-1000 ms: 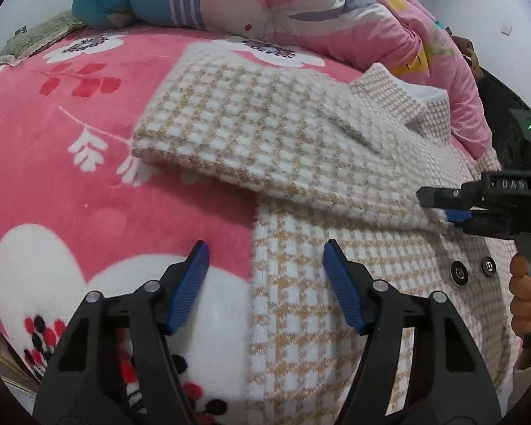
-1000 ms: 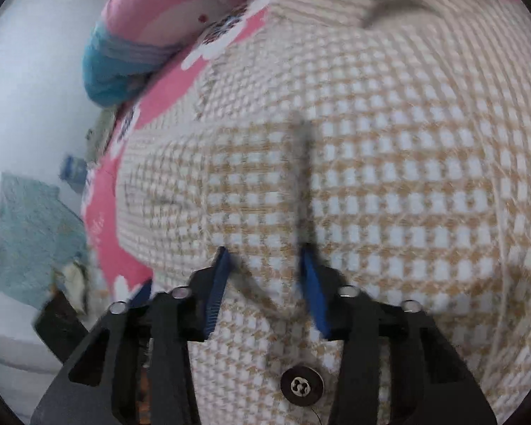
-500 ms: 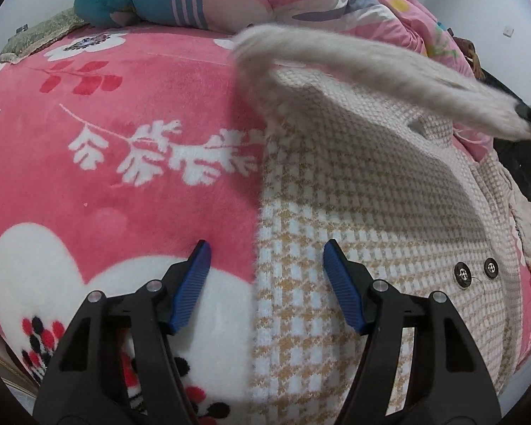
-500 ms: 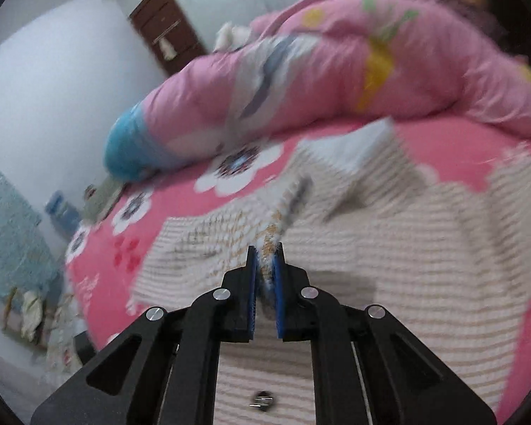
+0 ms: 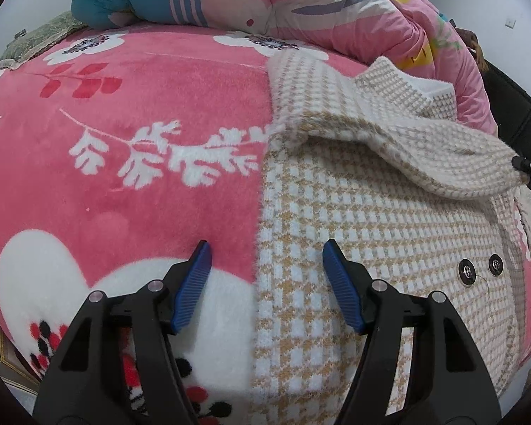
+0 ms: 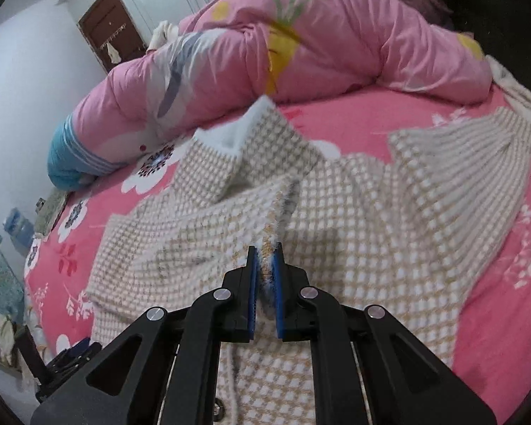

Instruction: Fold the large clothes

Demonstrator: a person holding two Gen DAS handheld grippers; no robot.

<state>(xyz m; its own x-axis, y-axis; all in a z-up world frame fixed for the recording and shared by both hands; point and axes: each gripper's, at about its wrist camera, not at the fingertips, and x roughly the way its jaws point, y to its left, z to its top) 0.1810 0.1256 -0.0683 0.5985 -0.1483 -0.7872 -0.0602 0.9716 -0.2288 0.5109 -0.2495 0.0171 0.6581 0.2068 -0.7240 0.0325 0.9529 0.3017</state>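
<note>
Right tongs pinching sleeve, left idle.
My right gripper (image 6: 264, 276) clamps the checked coat (image 5: 389, 212) sleeve (image 6: 281, 209); left gripper (image 5: 265, 265) gapes wide, holding nothing.

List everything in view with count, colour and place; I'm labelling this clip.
Coat: one, beige-and-white check, spread on the blanket, one sleeve lifted.
Sleeve: one, same check, pinched at its end.
Buttons: two seen, black, on the coat front.
Blanket: one, pink with white flowers, covering the bed.
Quilt: one, pink with a teal end, bunched along the far side of the bed.
Door: one, brown, far wall.
Left gripper: black, blue fingers, open, straddling the coat's edge.
Right gripper: black, blue fingers, shut on the sleeve.
</note>
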